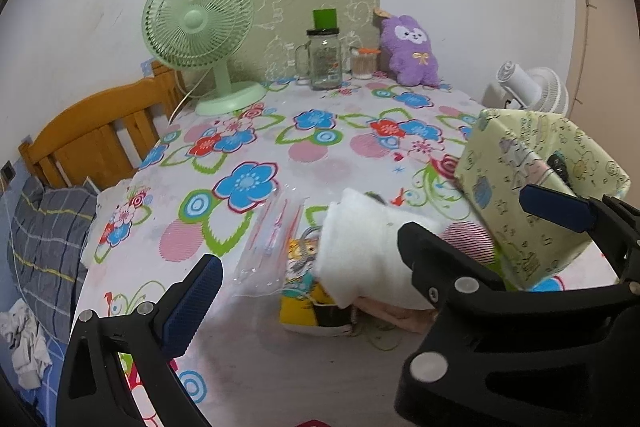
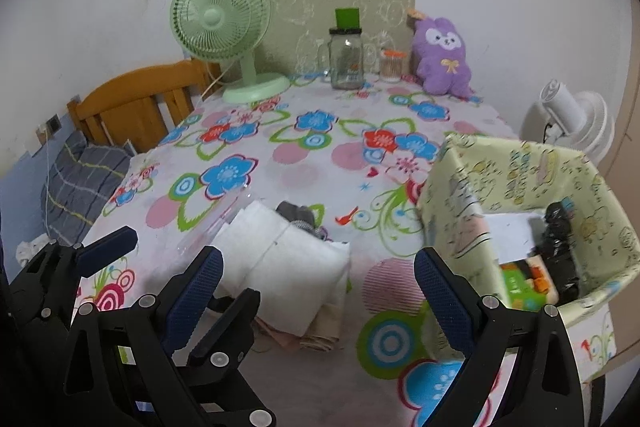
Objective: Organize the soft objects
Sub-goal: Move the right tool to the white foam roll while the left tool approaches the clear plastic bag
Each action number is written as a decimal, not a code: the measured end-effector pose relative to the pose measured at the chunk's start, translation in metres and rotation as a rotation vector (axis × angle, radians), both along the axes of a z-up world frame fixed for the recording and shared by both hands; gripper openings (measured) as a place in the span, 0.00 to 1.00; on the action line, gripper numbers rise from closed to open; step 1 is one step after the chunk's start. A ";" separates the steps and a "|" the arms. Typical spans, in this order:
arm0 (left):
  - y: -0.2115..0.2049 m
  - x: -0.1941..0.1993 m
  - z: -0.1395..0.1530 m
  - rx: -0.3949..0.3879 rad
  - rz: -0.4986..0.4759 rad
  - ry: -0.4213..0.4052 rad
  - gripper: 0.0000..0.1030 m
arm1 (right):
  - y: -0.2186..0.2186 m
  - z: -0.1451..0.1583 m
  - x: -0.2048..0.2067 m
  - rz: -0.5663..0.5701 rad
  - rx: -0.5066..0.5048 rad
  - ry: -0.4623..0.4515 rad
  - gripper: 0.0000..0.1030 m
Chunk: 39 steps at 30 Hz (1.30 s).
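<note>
A folded white cloth (image 2: 286,259) tops a small pile on the floral tablecloth (image 2: 304,155), straight ahead of the spread, empty left gripper (image 1: 308,283); the right gripper (image 2: 318,291), also spread and empty, hovers between it and the fabric bin (image 2: 452,211) on the right.

Floral tablecloth (image 1: 280,147), purple plush (image 1: 412,53)

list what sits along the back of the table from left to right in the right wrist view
green fan → glass jar → small orange-lidded container → purple plush toy
</note>
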<state>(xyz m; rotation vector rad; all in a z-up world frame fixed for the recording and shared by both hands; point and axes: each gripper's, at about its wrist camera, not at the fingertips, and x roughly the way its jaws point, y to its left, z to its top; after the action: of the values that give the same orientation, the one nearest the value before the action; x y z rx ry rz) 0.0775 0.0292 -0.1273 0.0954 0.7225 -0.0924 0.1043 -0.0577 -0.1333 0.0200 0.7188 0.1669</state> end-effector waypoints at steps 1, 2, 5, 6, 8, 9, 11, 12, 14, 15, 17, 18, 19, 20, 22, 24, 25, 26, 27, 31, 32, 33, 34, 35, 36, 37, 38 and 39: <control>0.002 0.001 -0.002 0.002 0.006 0.004 0.98 | 0.001 -0.002 0.001 -0.001 0.001 0.005 0.95; 0.005 0.003 -0.004 0.004 0.012 0.008 0.98 | 0.003 -0.004 0.002 -0.004 -0.002 0.009 0.95; 0.011 0.005 -0.009 0.001 0.020 0.017 0.98 | 0.011 -0.006 0.005 -0.002 -0.030 -0.008 0.95; 0.013 0.006 -0.010 -0.001 0.022 0.019 0.98 | 0.012 -0.008 0.006 0.005 -0.028 0.003 0.95; 0.018 0.008 -0.013 -0.007 0.027 0.027 0.98 | 0.017 -0.011 0.011 0.023 -0.011 0.034 0.95; 0.020 0.009 -0.014 -0.008 0.030 0.031 0.98 | 0.018 -0.012 0.013 0.025 -0.008 0.039 0.95; 0.024 0.011 -0.017 -0.006 0.033 0.036 0.99 | 0.022 -0.017 0.018 0.026 -0.005 0.056 0.95; 0.026 0.012 -0.018 -0.005 0.034 0.040 0.99 | 0.023 -0.019 0.020 0.026 -0.006 0.062 0.95; 0.029 0.014 -0.022 -0.003 0.035 0.044 0.98 | 0.028 -0.023 0.024 0.031 -0.005 0.079 0.95; 0.031 0.015 -0.023 -0.002 0.038 0.047 0.98 | 0.030 -0.025 0.026 0.034 -0.005 0.086 0.95; 0.034 0.017 -0.027 -0.005 0.042 0.056 0.98 | 0.033 -0.030 0.029 0.040 -0.006 0.098 0.95; 0.036 0.019 -0.029 -0.006 0.044 0.062 0.98 | 0.035 -0.031 0.030 0.043 -0.006 0.102 0.95; 0.038 0.020 -0.031 -0.007 0.046 0.067 0.99 | 0.037 -0.034 0.032 0.046 -0.009 0.107 0.95; 0.039 0.022 -0.032 -0.008 0.049 0.073 0.98 | 0.038 -0.035 0.034 0.047 -0.012 0.111 0.95; 0.042 0.024 -0.035 -0.010 0.050 0.079 0.99 | 0.041 -0.039 0.037 0.046 -0.021 0.117 0.95; 0.044 0.026 -0.036 -0.011 0.050 0.084 0.99 | 0.043 -0.041 0.039 0.043 -0.028 0.118 0.95; 0.045 0.027 -0.037 -0.012 0.050 0.086 0.99 | 0.043 -0.042 0.041 0.043 -0.031 0.120 0.95; 0.045 0.028 -0.038 -0.014 0.049 0.087 0.99 | 0.044 -0.042 0.043 0.043 -0.031 0.123 0.95; 0.046 0.029 -0.038 -0.016 0.047 0.088 0.99 | 0.044 -0.043 0.045 0.046 -0.031 0.128 0.95; 0.046 0.033 -0.039 -0.018 0.043 0.089 0.99 | 0.044 -0.044 0.049 0.059 -0.027 0.139 0.88; 0.047 0.033 -0.038 -0.017 0.043 0.089 0.98 | 0.044 -0.044 0.050 0.063 -0.029 0.140 0.86; 0.047 0.034 -0.038 -0.018 0.043 0.090 0.98 | 0.045 -0.044 0.050 0.068 -0.032 0.138 0.83; 0.048 0.035 -0.038 -0.019 0.044 0.091 0.98 | 0.045 -0.043 0.051 0.072 -0.034 0.136 0.82; 0.048 0.036 -0.037 -0.019 0.046 0.090 0.98 | 0.046 -0.042 0.051 0.074 -0.037 0.134 0.79; 0.049 0.036 -0.037 -0.019 0.048 0.090 0.98 | 0.046 -0.041 0.050 0.076 -0.038 0.132 0.77; 0.049 0.037 -0.036 -0.019 0.048 0.089 0.98 | 0.046 -0.039 0.050 0.079 -0.039 0.129 0.75; 0.050 0.038 -0.035 -0.020 0.048 0.087 0.98 | 0.047 -0.038 0.050 0.083 -0.039 0.126 0.71; 0.050 0.038 -0.034 -0.019 0.048 0.085 0.98 | 0.047 -0.037 0.050 0.084 -0.040 0.122 0.67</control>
<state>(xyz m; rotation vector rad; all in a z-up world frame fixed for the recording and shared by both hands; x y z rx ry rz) 0.1155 0.0791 -0.1618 0.0560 0.8085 -0.0576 0.1538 -0.0106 -0.1702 -0.0387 0.8452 0.2329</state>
